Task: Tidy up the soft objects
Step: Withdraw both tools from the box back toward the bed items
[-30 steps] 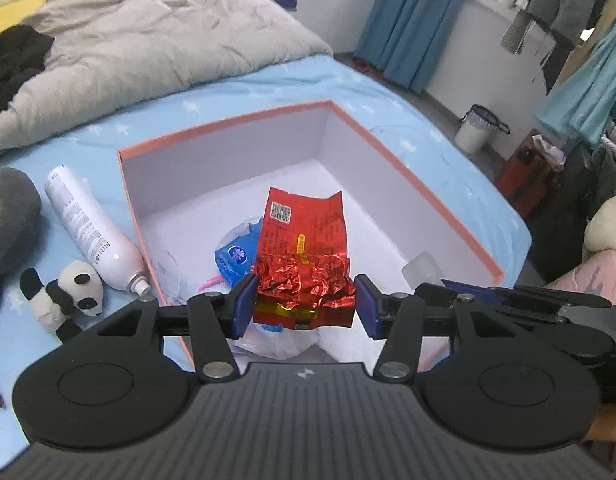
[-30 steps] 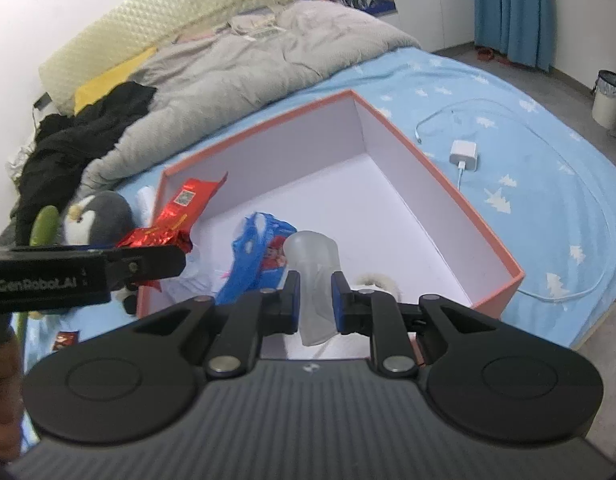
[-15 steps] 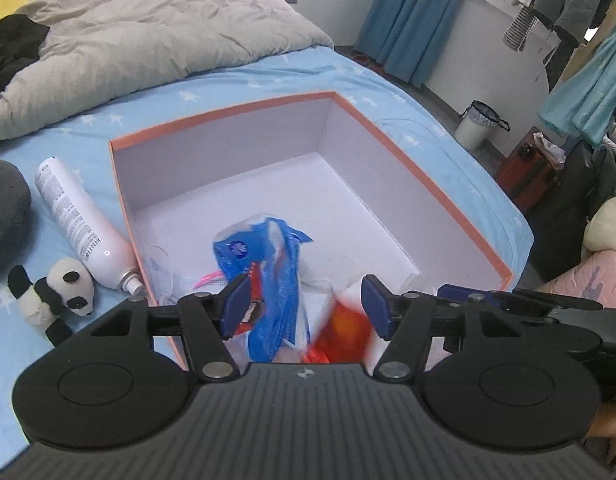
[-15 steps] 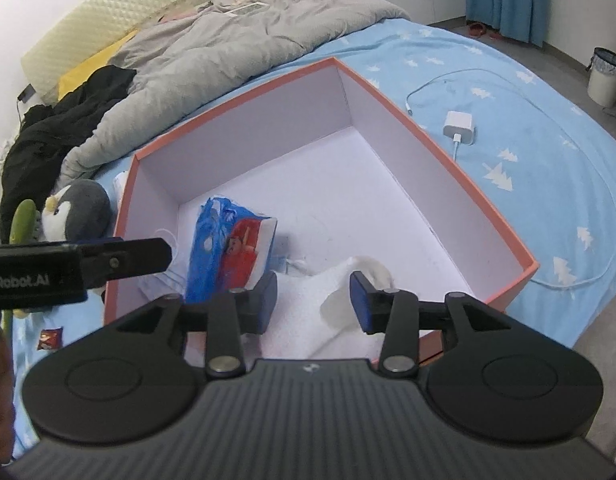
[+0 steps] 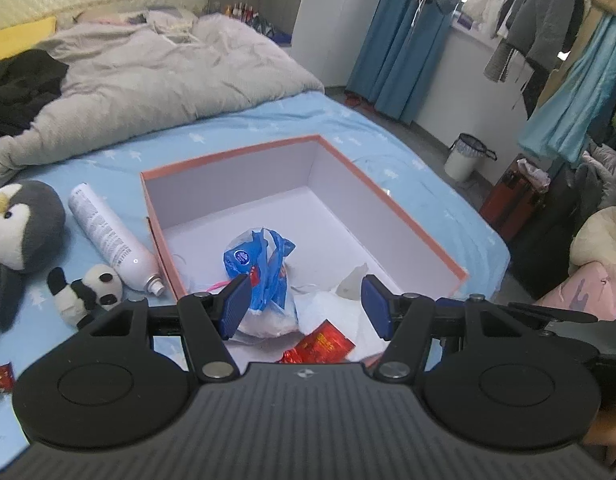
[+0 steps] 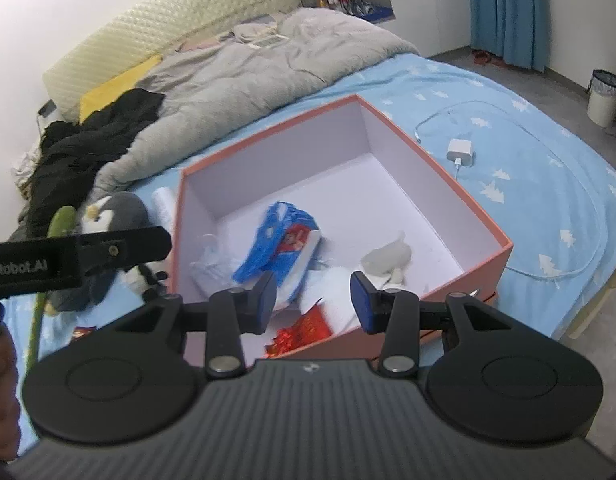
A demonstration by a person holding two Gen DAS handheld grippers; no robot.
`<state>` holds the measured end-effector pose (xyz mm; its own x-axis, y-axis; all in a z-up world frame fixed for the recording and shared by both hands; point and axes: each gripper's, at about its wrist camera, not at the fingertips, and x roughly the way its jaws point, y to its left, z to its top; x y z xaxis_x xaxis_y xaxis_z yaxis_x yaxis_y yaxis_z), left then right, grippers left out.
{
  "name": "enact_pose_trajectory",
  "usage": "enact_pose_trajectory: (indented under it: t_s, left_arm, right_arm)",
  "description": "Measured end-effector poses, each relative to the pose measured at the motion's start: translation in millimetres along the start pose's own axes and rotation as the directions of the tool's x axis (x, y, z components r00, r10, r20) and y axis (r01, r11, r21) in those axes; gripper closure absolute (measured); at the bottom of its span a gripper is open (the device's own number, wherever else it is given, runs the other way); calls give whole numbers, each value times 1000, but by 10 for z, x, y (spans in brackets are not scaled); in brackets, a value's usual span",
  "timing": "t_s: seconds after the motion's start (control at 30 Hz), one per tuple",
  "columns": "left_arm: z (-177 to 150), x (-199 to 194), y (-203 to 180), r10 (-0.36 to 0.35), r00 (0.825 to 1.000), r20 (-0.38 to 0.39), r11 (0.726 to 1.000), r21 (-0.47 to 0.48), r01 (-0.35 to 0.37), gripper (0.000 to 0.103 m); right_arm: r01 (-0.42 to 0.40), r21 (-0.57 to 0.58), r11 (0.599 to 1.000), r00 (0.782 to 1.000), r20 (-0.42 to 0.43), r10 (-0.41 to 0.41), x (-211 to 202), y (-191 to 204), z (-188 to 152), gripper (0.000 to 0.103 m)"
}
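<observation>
1. Two grippers above the near corner of an orange box (image 5: 392,204), lower middle of both views.
2. Left gripper (image 5: 303,304): jaws wide, gripping nothing.
3. Right gripper (image 6: 314,302): jaws parted, gripping nothing.
4. Inside the box: blue packet (image 5: 259,264), red foil pouch (image 5: 324,346) at the near wall, crumpled clear item (image 6: 388,258) right of centre.
5. Left of the box on the bed sheet (image 6: 508,128): white spray can (image 5: 111,240), panda toy (image 5: 87,290), penguin plush (image 5: 19,220).

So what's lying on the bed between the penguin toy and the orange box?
A white spray can lies between the penguin toy and the orange box, clearest in the left wrist view.
</observation>
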<state>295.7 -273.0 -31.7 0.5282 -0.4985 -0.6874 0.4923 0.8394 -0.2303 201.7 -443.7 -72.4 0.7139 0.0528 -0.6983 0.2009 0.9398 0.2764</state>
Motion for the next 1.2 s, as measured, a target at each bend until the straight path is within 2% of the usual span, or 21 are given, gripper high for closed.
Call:
enact_pose_trajectory:
  t_s: [0.2,0.73,1.0,1.2]
  left_arm:
    - [-200,-524,-50,15,998,56,1000,18,-16,37]
    - [-949,-1659,109,43,990,137,999,-35,-38,37]
    - [-1289,-2068,175,63,986,156,996,-77,-51,37]
    - [-1512,-2286,203,107,979,173,991,-101,-90,37]
  right_arm:
    - [-9,-16,1000,999,41,9,-351,152,-141,59]
    - [-32,-78,996,992,117,41,-1196,620,-741,59]
    - [-71,-93,993,992,95,80,-1355,814,-1022,59]
    - [-96,-130,987,991,83,107,-1381,961,-1123,59]
